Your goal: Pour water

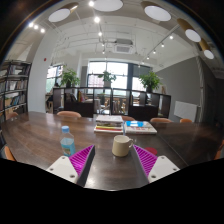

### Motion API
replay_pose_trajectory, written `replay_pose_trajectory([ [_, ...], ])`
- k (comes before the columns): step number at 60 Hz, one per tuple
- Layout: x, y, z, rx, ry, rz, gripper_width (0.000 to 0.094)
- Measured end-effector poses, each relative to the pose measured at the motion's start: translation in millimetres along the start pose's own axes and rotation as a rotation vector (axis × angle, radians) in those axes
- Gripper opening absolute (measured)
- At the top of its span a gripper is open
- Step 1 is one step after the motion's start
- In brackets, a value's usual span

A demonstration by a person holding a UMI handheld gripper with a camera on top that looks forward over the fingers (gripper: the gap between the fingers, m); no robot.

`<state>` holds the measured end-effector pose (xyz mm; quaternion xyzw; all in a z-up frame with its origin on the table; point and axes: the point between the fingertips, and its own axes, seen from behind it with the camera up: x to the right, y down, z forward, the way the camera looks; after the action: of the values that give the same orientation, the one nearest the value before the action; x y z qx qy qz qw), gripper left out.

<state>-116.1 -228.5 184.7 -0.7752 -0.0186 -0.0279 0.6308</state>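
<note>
A cream mug [121, 146] with its handle to the right stands on the dark wooden table [40, 135], just ahead of my fingers and between their tips, nearer the right one. A clear plastic water bottle with a blue label [67, 142] stands upright on the table to the left, just beyond my left finger. My gripper [114, 160] is open and empty, its magenta pads [83, 158] spread wide with bare table between them.
A stack of books [108, 126] and a magazine [139, 126] lie beyond the mug. Chairs [68, 115] line the table's far edge. Potted plants [108, 78] stand before large windows, and bookshelves [12, 90] stand at the left.
</note>
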Motion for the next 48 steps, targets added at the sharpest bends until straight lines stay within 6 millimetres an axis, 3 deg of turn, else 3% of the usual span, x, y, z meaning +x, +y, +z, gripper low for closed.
replay_pose_trajectory([
  [8, -21.6, 18.2, 2.4, -0.014, -0.028, -0.011, 0.0745],
  [11, -53.8, 42.9, 4.4, -0.018, -0.043, 0.001, 0.0745],
  [16, -97.6, 65.3, 9.2, -0.027, -0.098, 0.004, 0.0750],
  [27, -167.9, 85.5, 36.8, -0.040, -0.181, -0.022, 0.0755],
  [33, -185.6, 81.3, 60.6, -0.027, -0.196, -0.022, 0.0757],
  [48, -203.0, 67.8, 123.7, 0.004, -0.170, 0.082, 0.0749],
])
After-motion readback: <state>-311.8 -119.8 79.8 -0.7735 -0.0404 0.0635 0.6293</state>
